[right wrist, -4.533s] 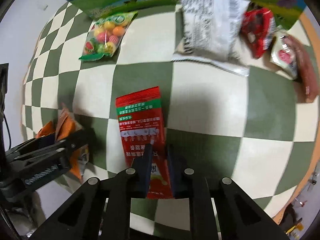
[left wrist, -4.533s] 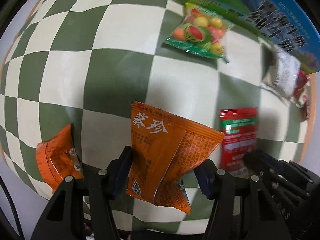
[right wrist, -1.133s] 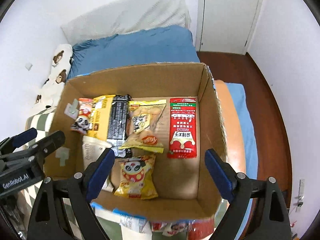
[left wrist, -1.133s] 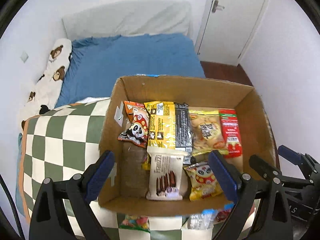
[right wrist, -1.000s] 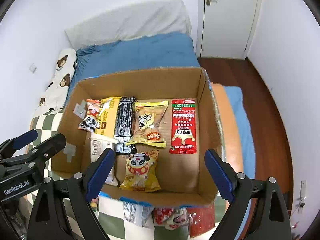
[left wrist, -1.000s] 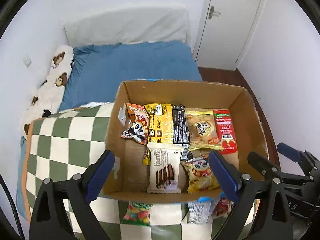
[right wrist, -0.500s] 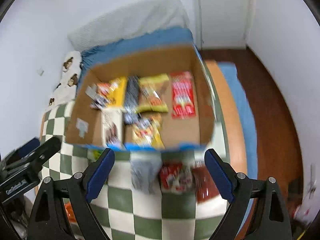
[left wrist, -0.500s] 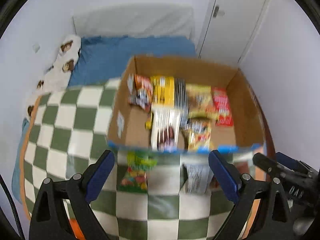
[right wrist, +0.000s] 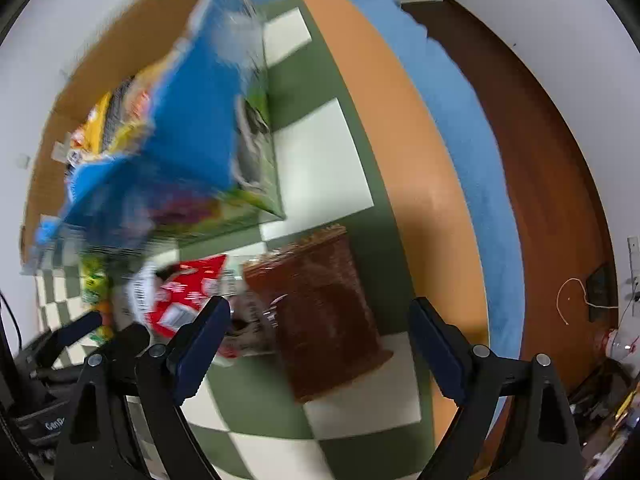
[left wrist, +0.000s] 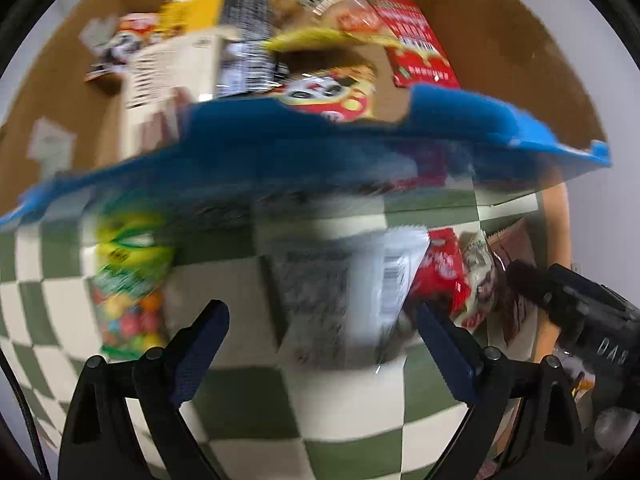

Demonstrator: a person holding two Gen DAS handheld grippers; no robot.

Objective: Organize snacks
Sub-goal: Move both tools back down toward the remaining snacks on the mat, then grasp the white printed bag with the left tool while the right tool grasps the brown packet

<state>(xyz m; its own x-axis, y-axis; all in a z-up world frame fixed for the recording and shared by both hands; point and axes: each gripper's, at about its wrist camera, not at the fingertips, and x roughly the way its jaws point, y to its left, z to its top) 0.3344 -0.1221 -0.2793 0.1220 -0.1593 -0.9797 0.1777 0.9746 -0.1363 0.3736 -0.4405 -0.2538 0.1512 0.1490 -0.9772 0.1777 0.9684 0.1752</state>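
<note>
Both the left gripper [left wrist: 322, 344] and right gripper [right wrist: 320, 340] gape wide and empty low in frame, above loose snack packets [left wrist: 344, 296] on the checkered cloth [left wrist: 352, 412], with the filled cardboard box [left wrist: 500, 28] at the top.

Your two views: evenly lit, heavily motion-blurred.
Your box [left wrist: 472, 128] and bags [left wrist: 344, 292] smear; only the fingers [right wrist: 200, 340] stay sharp. Fisheye bends the checks [left wrist: 360, 412], black vignette at corners, soft shadow under the box.
</note>
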